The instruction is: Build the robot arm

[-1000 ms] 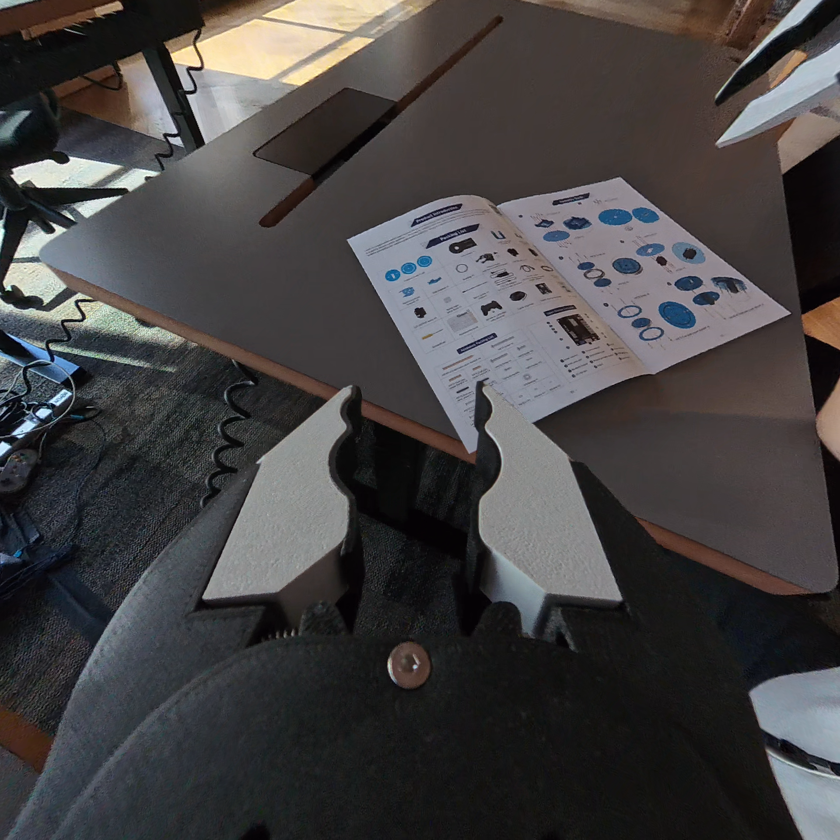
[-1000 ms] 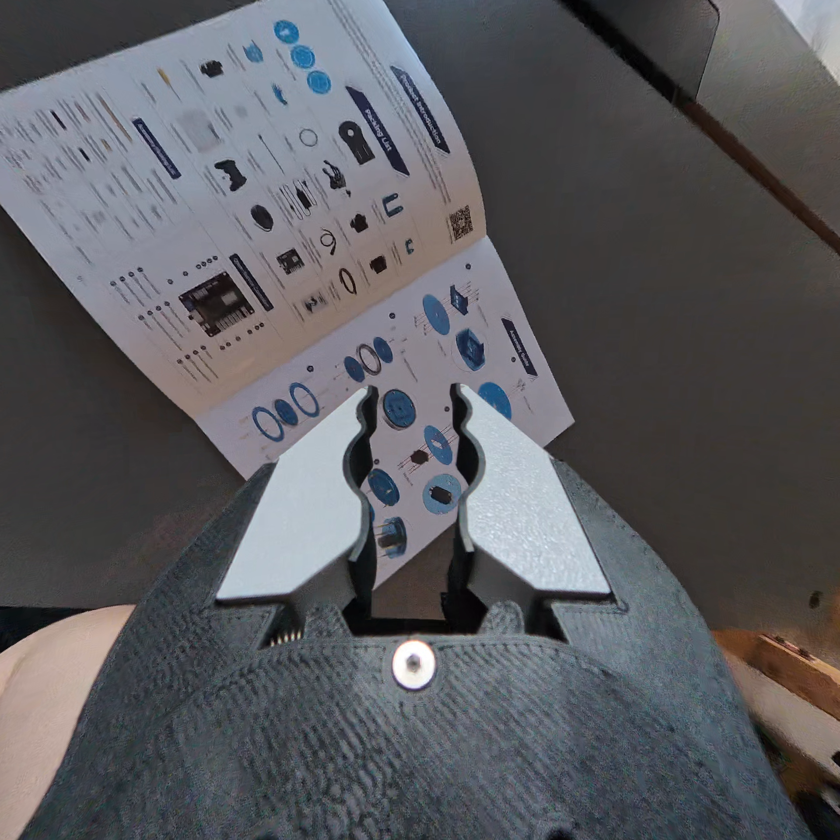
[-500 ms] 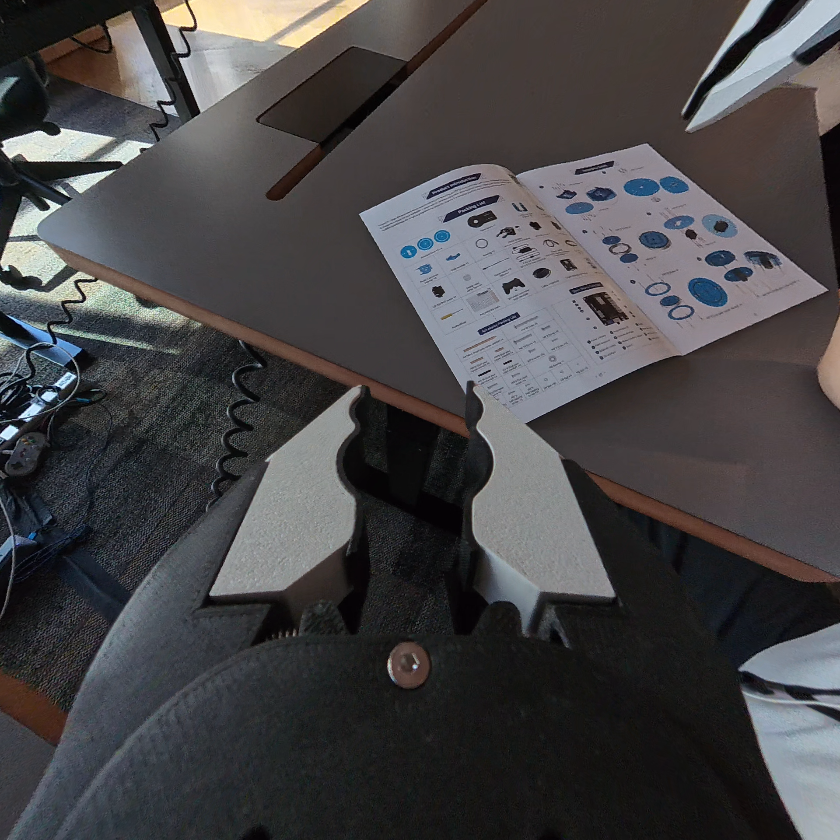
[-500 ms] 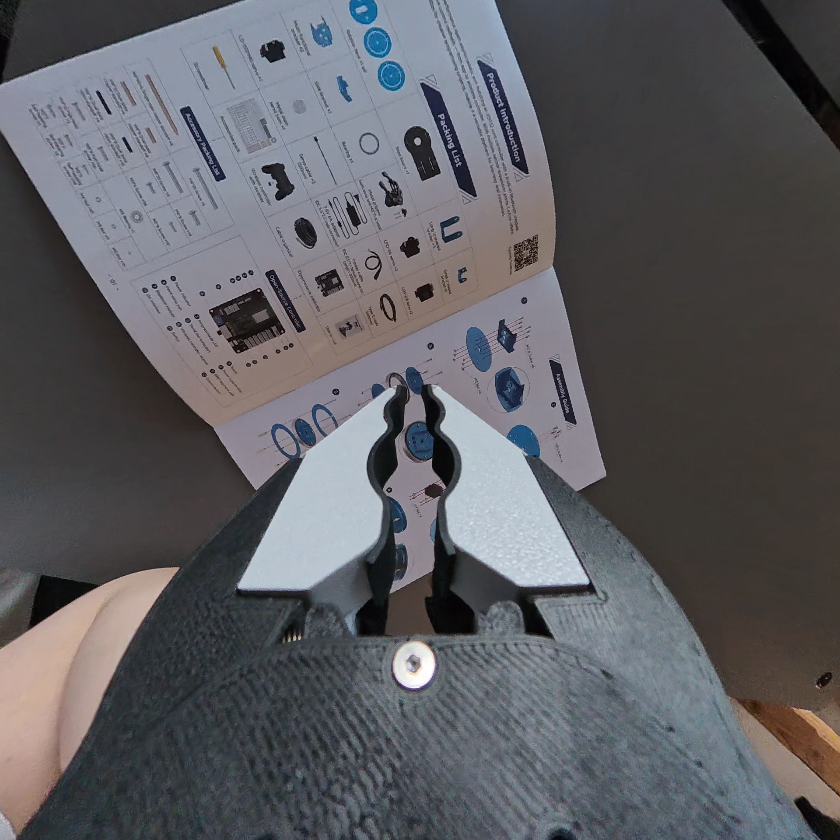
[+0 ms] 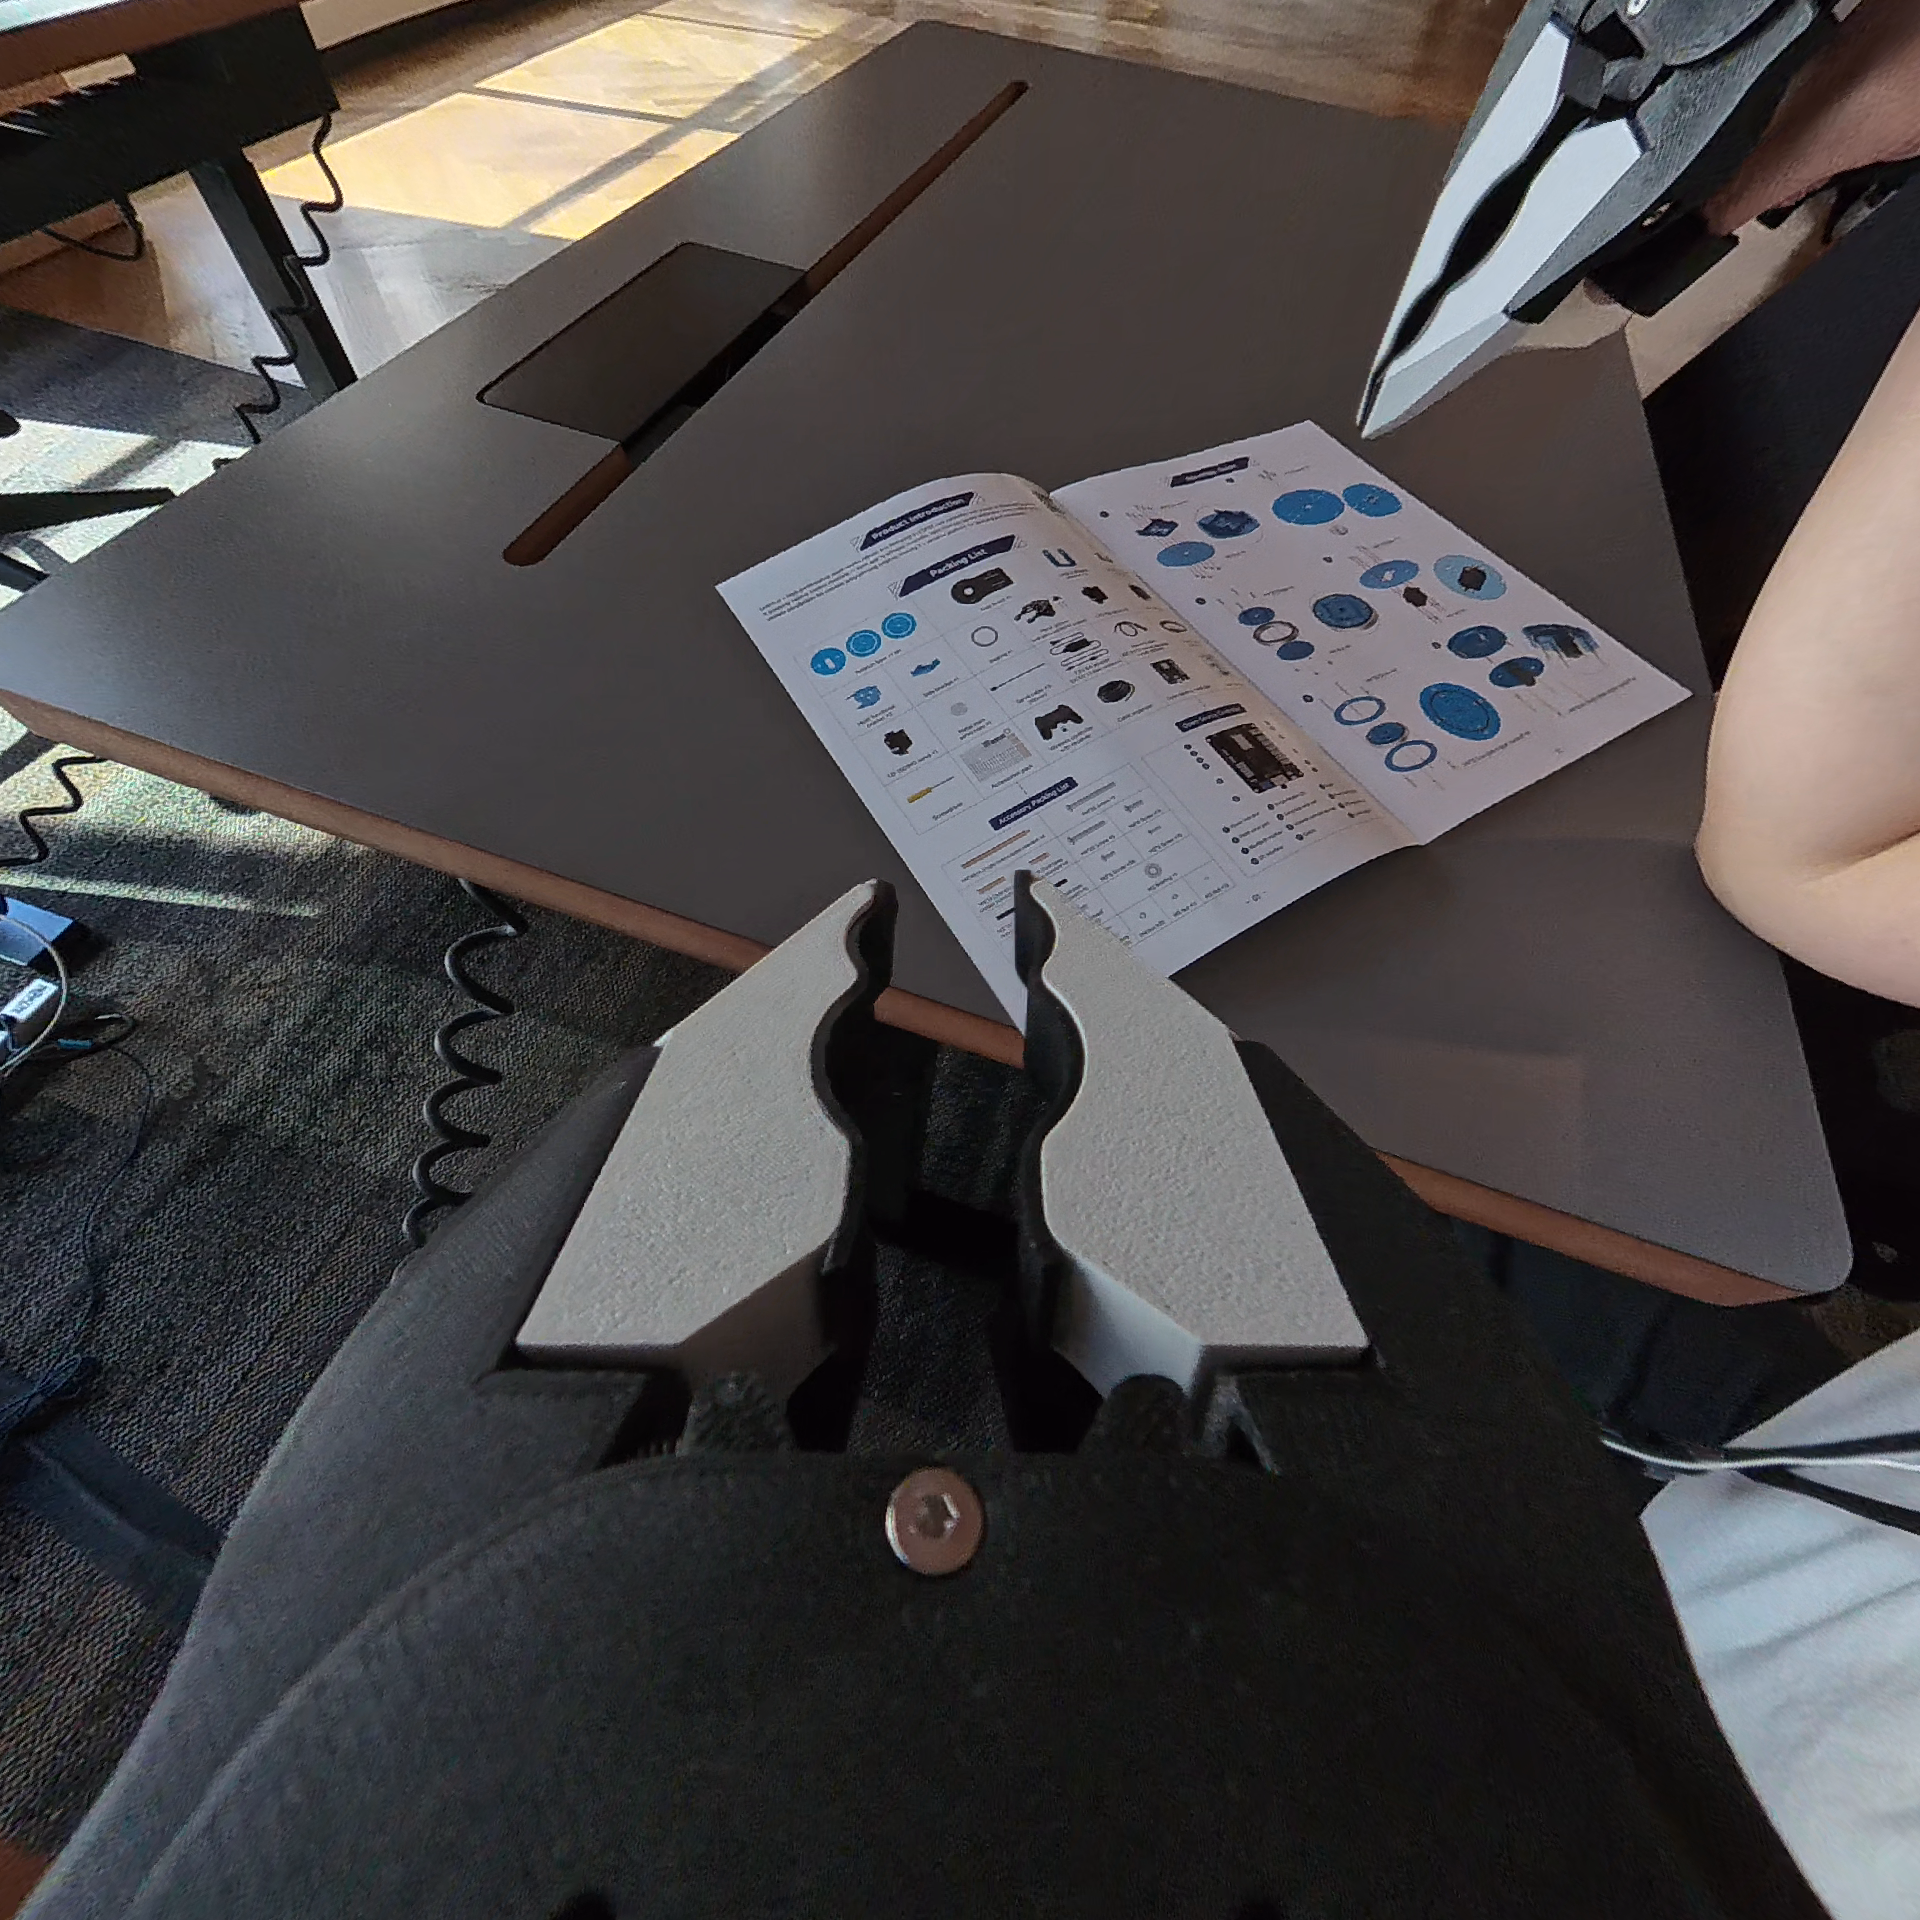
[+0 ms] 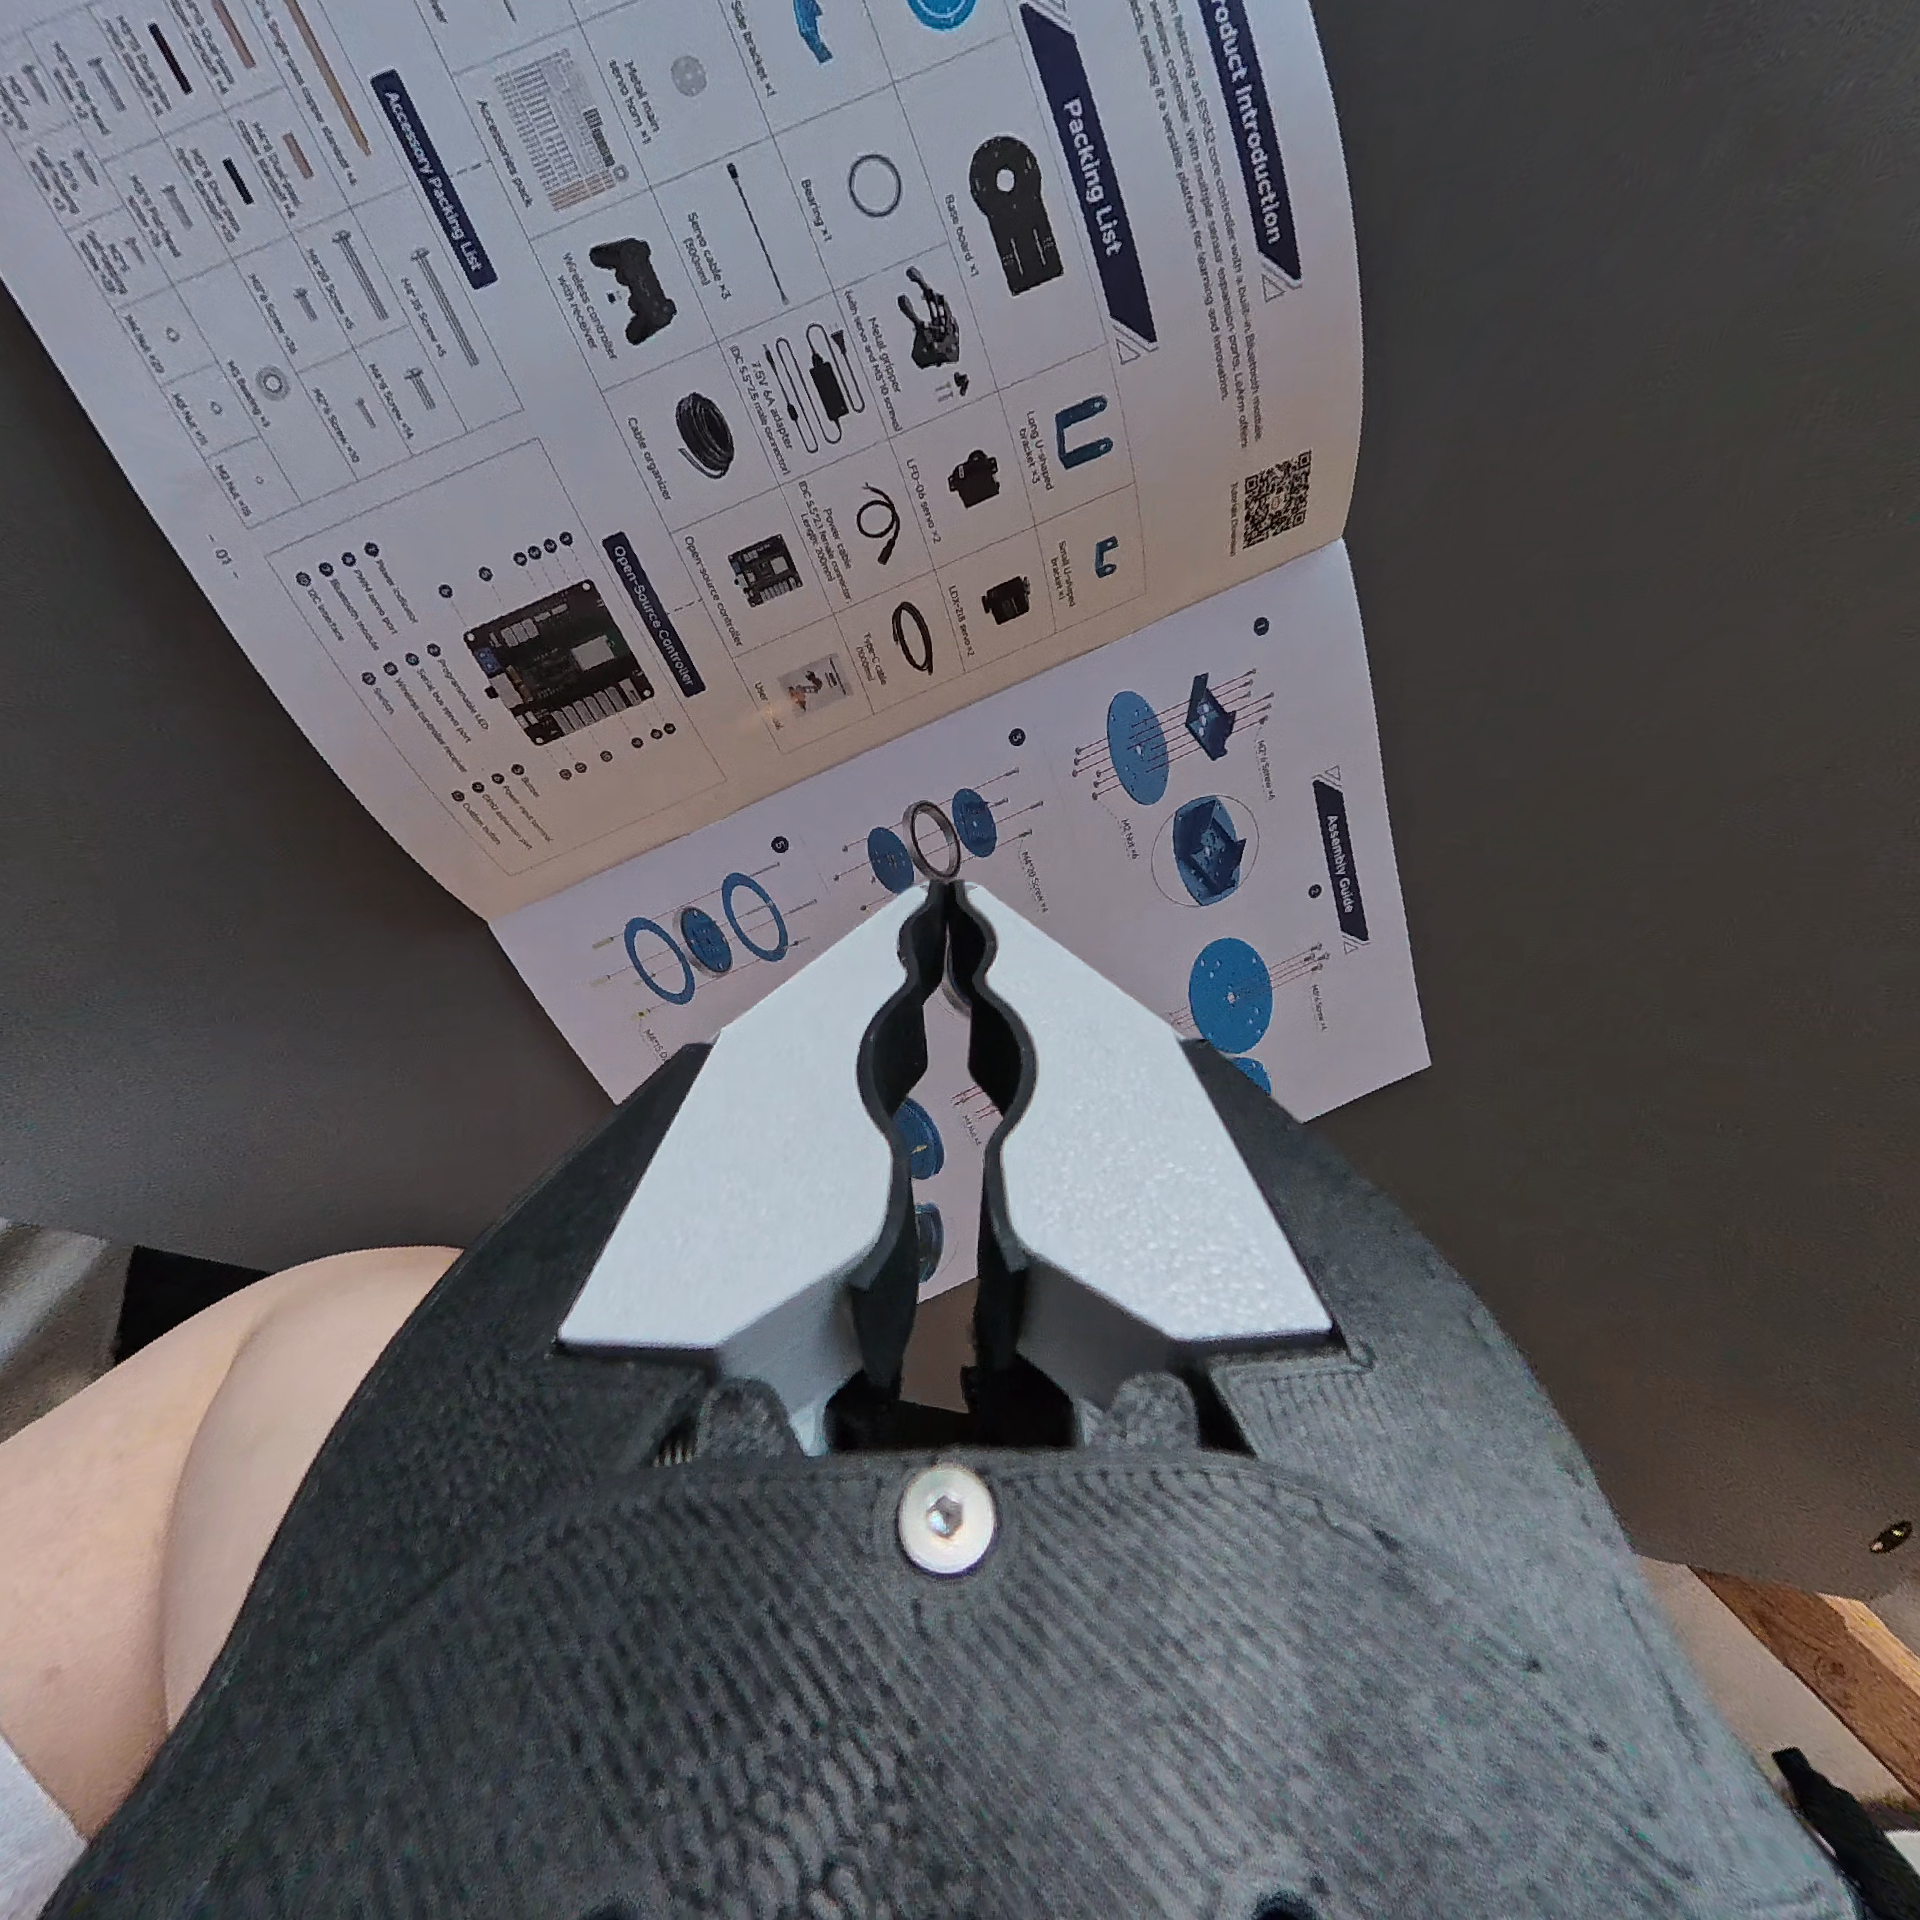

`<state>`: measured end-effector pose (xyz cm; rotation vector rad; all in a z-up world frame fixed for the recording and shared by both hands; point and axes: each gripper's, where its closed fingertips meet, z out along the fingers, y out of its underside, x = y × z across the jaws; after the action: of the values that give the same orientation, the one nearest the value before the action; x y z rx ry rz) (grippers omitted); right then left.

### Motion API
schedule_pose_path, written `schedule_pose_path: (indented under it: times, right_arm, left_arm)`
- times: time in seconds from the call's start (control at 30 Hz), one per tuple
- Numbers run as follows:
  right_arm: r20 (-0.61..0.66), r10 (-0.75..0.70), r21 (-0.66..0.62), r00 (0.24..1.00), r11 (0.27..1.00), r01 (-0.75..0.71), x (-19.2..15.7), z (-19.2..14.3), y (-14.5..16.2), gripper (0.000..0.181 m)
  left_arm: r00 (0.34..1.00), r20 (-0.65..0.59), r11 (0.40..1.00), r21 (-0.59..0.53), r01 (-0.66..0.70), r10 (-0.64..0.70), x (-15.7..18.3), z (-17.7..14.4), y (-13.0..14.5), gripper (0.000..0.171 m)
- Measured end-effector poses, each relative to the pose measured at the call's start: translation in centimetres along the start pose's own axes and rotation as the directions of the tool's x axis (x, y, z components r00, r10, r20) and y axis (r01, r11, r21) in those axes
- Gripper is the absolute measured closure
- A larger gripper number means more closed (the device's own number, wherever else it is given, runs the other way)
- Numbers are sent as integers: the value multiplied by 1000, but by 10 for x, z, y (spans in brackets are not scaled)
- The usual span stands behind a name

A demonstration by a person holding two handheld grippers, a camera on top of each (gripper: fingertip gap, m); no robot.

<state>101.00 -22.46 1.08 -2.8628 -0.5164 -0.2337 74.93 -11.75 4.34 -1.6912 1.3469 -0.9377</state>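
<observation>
An open white booklet with blue and black diagrams lies flat on the dark grey table. My left gripper is open and empty, just off the table's near edge, with its tips beside the booklet's near corner. My right gripper is shut and empty. It hovers above the right-hand page of the booklet. It also shows in the left wrist view, above the booklet's far right corner.
The table has a long slot and a dark recessed panel at its far side. A bare forearm rests at the table's right side. Coiled cables and dark carpet lie below on the left. A wooden piece sits past the table's edge. Across from one pair of fingers to the other is roughly 30 cm.
My right gripper has shut and come down closer to the booklet. My left gripper's jaws have narrowed a little and it has edged toward the booklet's near corner.
</observation>
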Motion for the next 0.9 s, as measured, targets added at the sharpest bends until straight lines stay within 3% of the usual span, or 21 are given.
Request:
schedule_pose_path:
  times: [0.9]
  right_arm:
    - [1,-35,-12,999,999,35,-4,1,-2,181]
  left_arm:
    - [1000,6,1000,16,4,-4,-1,-2,-3,150]
